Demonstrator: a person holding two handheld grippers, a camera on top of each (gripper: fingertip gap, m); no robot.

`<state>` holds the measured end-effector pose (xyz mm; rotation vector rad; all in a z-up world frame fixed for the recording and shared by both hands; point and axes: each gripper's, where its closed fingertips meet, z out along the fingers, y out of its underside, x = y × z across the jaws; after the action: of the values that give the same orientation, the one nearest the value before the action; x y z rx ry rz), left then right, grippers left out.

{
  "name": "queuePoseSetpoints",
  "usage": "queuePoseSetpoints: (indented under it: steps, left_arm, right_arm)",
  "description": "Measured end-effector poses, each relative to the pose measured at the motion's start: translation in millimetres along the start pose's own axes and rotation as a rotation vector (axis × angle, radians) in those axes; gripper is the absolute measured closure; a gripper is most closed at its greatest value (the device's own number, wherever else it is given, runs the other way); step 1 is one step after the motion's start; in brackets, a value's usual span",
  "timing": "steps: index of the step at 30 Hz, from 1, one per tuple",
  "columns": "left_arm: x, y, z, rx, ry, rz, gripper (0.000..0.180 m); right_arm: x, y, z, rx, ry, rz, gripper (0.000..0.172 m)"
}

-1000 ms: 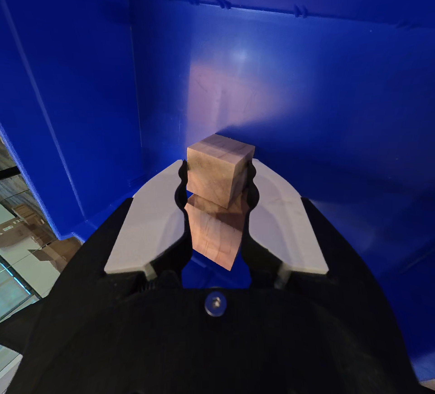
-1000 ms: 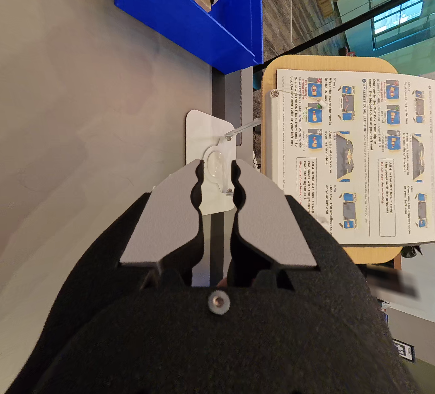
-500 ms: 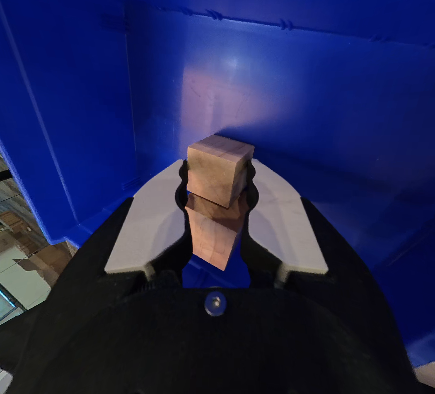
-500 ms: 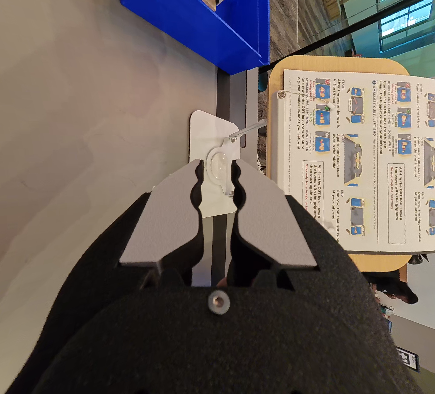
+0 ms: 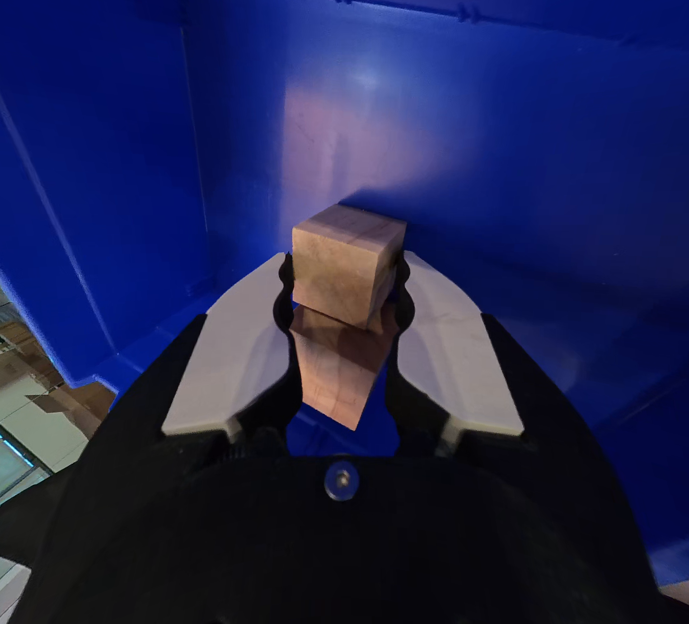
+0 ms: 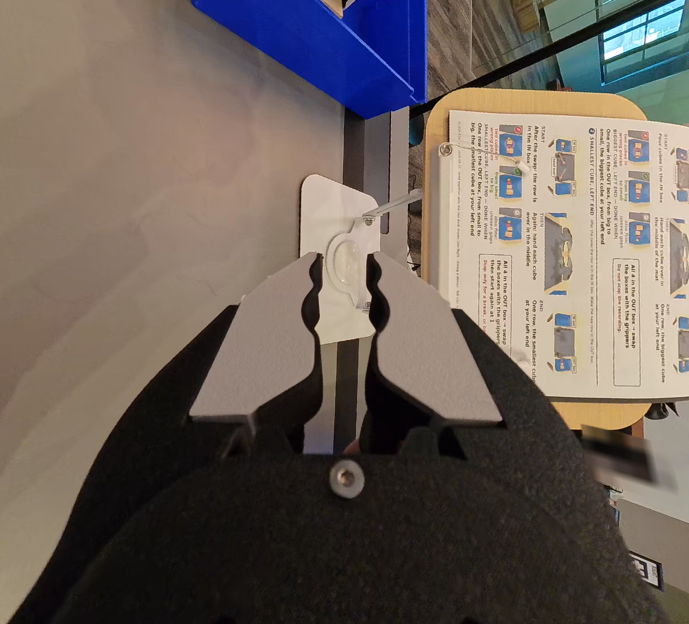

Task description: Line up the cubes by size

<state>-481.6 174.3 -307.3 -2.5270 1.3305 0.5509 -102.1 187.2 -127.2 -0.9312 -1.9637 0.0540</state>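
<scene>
Wooden and pale, a cube (image 5: 341, 279) sits clamped between the black wavy pads (image 5: 284, 292) of the left gripper (image 5: 345, 287), both pads pressed against its sides. Directly beneath it, between the fingers, lies a second wooden block (image 5: 337, 378), darker and turned at an angle; whether the held cube rests on it or hangs just clear cannot be told. Ahead of the tips and on both sides rise the glossy walls of a blue bin (image 5: 484, 121), with a corner of the bin ahead and to the left, so this gripper works deep inside the box. The right gripper (image 6: 343, 270) is well apart from that, over a grey table (image 6: 149, 195); its fingers stand apart with nothing between them, a white plate with a clear lens-like fitting (image 6: 343, 263) lying beyond the tips. Farther ahead and to the left is the same blue bin (image 6: 298, 39), the other gripper's camera showing in it; to the right, a printed instruction sheet (image 6: 559, 251) on a wooden board. The step in hand looks like handling one cube inside the bin, either lifting it off its neighbour or setting it down. The next move calls for a steady grip and care not to knock the block below or the bin walls.
</scene>
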Motion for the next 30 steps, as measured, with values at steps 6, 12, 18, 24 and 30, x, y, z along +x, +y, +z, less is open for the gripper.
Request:
queuePoseSetpoints:
  steps: [6, 12, 18, 24, 30]
  left_arm:
    - [-16, -8, -27, 0.078, -0.093, -0.027, 0.129]
    - [-38, -50, -106, 0.374, -0.254, -0.07, 0.13]
    - [-11, -146, -211, 0.817, -0.346, 0.049, 0.13]
    - [39, -225, -284, 1.199, -0.354, 0.133, 0.131]
    - [67, -257, -311, 1.375, -0.326, 0.135, 0.131]
  right_arm:
    - [2, -1, 2, 0.021, 0.004, 0.01, 0.149]
    - [12, -15, 4, 0.121, 0.056, 0.056, 0.143]
    - [26, -41, 6, 0.267, 0.137, 0.139, 0.137]
    - [39, -66, -3, 0.461, 0.202, 0.256, 0.134]
    - [40, -79, -13, 0.608, 0.191, 0.296, 0.131]
